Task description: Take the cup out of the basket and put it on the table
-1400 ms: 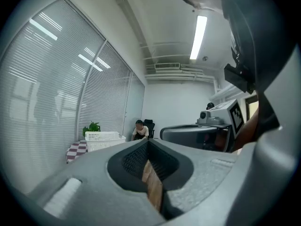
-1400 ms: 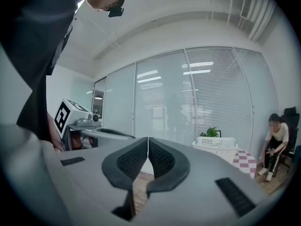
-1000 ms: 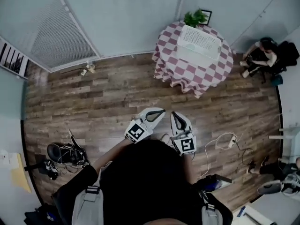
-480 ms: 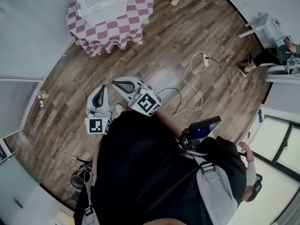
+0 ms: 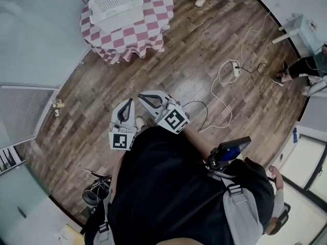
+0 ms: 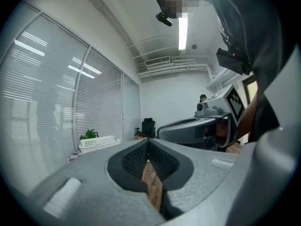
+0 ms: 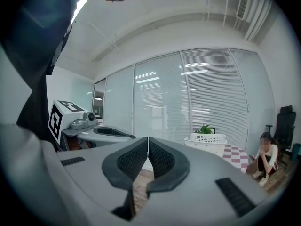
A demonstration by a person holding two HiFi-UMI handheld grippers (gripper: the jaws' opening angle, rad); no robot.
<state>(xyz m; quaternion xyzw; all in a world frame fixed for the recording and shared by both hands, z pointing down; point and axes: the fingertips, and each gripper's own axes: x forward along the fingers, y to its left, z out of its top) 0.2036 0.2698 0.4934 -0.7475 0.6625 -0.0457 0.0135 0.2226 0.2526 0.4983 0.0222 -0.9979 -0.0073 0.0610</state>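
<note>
The wooden floor (image 5: 214, 50) fills the head view, and at its upper left stands a round table (image 5: 150, 27) under a red-and-white checked cloth, with the white basket (image 5: 115, 4) on top, well apart from both grippers. The cup cannot be made out inside it. The left gripper (image 5: 131, 101) and right gripper (image 5: 140, 95) are held side by side near the person's chest, each with its jaws pressed together and empty.
</note>
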